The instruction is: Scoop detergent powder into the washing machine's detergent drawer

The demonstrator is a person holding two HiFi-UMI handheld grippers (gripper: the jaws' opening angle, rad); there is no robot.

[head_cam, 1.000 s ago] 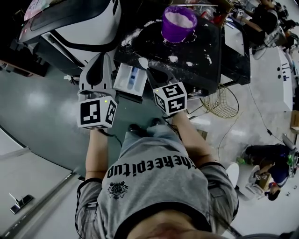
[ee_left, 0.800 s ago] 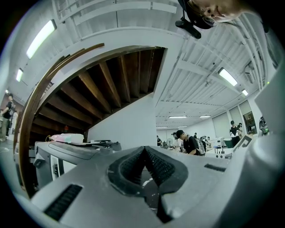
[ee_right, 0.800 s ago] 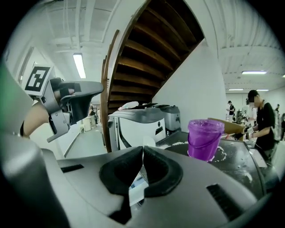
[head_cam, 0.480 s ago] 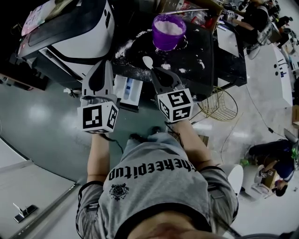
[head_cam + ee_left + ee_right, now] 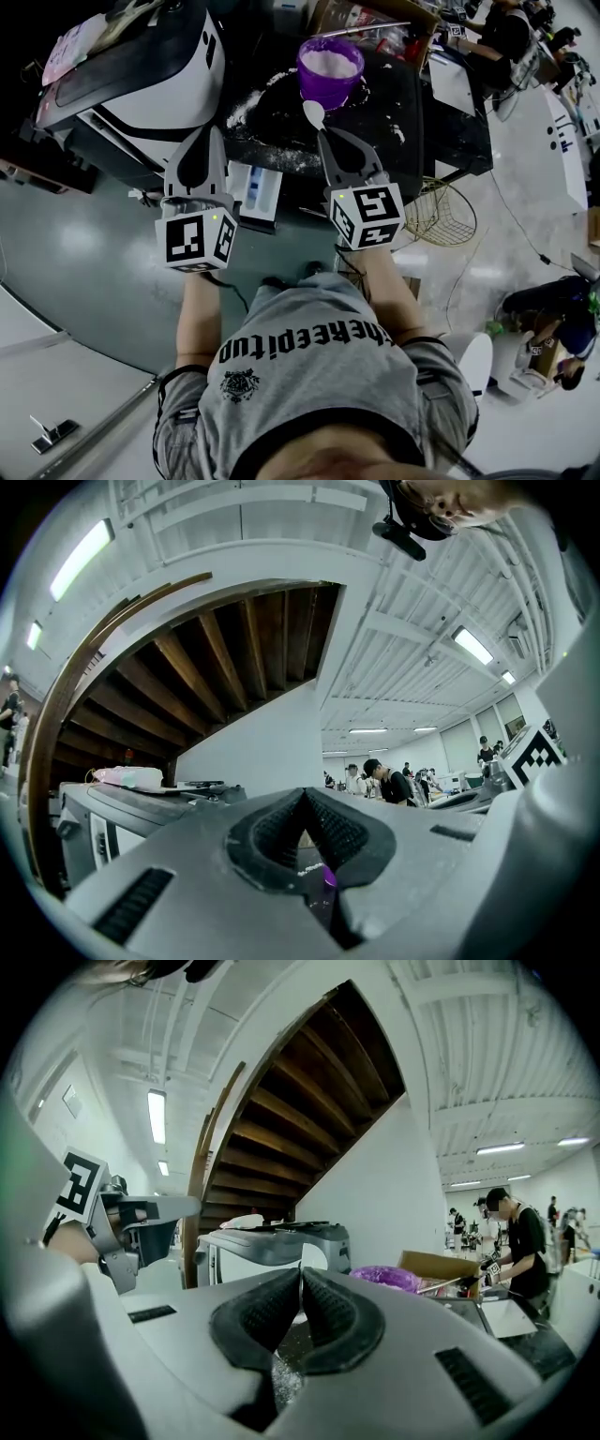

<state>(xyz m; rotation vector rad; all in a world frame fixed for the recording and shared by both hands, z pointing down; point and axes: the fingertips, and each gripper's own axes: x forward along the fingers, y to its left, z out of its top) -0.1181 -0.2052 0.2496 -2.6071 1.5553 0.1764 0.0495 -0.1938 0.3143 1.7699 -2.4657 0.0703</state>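
Observation:
A purple bowl point(image 5: 330, 67) of white detergent powder stands on the black table point(image 5: 422, 122), which is dusted with spilled powder. My right gripper point(image 5: 328, 134) is shut on a white spoon point(image 5: 313, 112); the spoon's bowl points at the purple bowl, just short of its near rim. In the right gripper view the spoon point(image 5: 312, 1256) shows between the shut jaws point(image 5: 300, 1274), with the purple bowl point(image 5: 386, 1277) beyond. The white detergent drawer point(image 5: 255, 186) stands pulled out from the washing machine point(image 5: 159, 70). My left gripper point(image 5: 199, 133) hovers left of the drawer, shut and empty point(image 5: 305, 794).
A gold wire basket point(image 5: 441, 211) sits on the floor right of the table. A cardboard box point(image 5: 441, 1265) lies behind the bowl. People work at white desks point(image 5: 469, 80) to the far right. The grey floor point(image 5: 84, 225) spreads to the left.
My right gripper has carried the spoon from beside the drawer up and away toward the purple bowl. The left gripper has hardly moved.

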